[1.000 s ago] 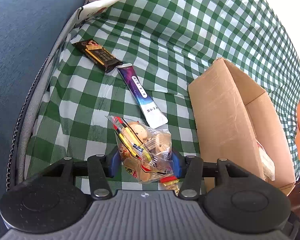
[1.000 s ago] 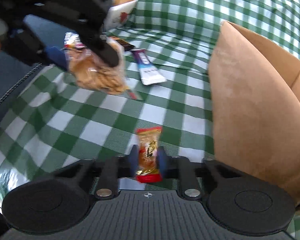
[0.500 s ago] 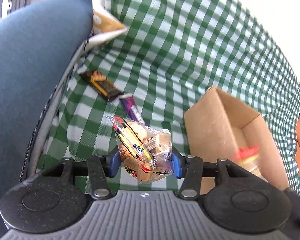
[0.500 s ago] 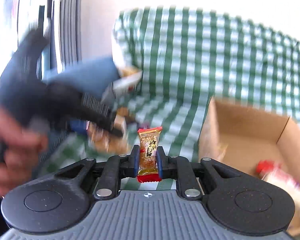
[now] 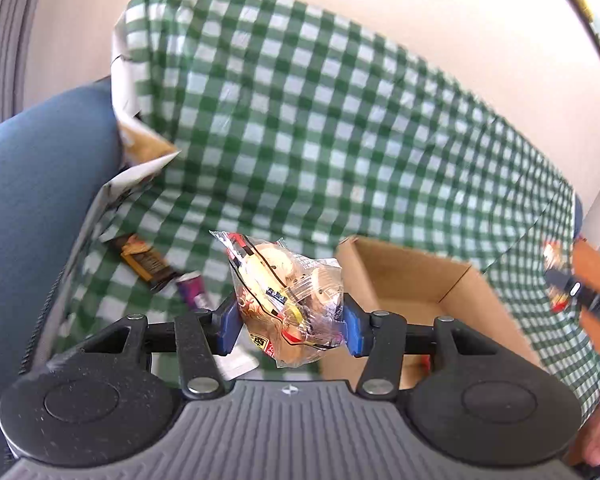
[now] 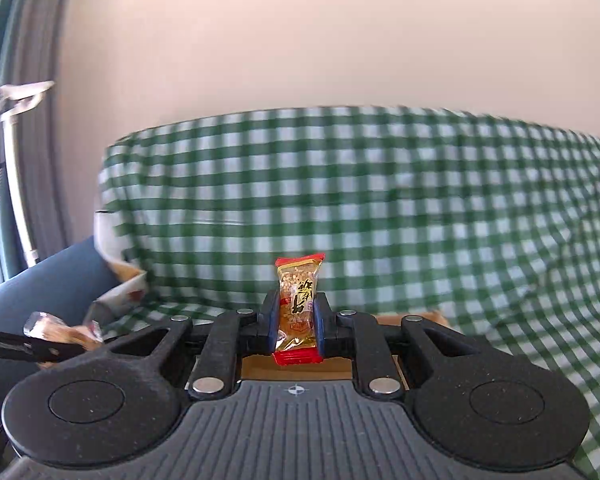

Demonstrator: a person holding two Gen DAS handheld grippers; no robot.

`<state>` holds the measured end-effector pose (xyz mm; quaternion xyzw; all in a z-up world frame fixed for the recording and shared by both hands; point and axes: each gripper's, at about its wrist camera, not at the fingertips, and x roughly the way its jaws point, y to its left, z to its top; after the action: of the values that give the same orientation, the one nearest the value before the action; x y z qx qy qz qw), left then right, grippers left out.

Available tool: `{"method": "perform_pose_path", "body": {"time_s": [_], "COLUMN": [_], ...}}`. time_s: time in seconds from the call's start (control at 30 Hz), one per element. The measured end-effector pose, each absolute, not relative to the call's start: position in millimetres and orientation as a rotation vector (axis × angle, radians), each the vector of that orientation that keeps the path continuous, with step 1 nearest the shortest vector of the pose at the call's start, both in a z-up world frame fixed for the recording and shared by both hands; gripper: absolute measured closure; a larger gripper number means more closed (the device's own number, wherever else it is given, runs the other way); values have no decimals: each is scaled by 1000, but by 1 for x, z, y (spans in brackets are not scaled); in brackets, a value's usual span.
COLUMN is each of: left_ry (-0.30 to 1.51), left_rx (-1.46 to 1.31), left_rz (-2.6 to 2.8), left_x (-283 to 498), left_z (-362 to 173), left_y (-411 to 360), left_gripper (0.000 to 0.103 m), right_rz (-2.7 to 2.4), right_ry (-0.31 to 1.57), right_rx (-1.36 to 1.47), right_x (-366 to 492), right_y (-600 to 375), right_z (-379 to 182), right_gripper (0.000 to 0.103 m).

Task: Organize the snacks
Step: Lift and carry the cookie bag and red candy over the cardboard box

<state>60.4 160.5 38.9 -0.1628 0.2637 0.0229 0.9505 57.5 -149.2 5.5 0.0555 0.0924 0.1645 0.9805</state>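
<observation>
Left gripper (image 5: 286, 320): clenched on a clear bag of small round snacks (image 5: 286, 300), carried in the air just left of the box and not yet over its opening.
Right gripper (image 6: 296, 328): clamped on a red-ended peanut bar (image 6: 298, 308), held upright between the blue pads; a strip of cardboard shows directly beneath it, so it is probably above the box.
Cardboard box (image 5: 412, 280): open on the seat beside the left gripper; something red shows low inside, too hidden behind the gripper to name.
Left on the seat: a dark chocolate bar (image 5: 144, 262) and a purple packet (image 5: 192, 288), lying end to end on the green checked cloth (image 5: 300, 140), well left of the box.
Farther back: a large tan and white bag (image 5: 140, 156) leaning against the blue armrest (image 5: 40, 200).
Progress: my judgement is roughly midway; two snacks are in hand awaiting release, and at least three remain to be gathered.
</observation>
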Motion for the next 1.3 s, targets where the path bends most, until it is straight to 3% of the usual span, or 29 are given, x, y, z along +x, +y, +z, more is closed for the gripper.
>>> {"method": "perform_pose_path", "body": {"time_s": [0.5,1.3], "left_ry": [360,385], "left_rx": [-245,-256], "left_rz": [-89,-218], "left_x": [81,128], "left_z": [57,34], "left_y": [52,-3], "left_gripper": [48,48], "right_rz": [256,196], "right_ry": [194,221], "right_rx": [125,76], "right_x": [45,55], "right_y": [-205,-204], "right_z": [-13,-22], "right_gripper": [85,85]}}
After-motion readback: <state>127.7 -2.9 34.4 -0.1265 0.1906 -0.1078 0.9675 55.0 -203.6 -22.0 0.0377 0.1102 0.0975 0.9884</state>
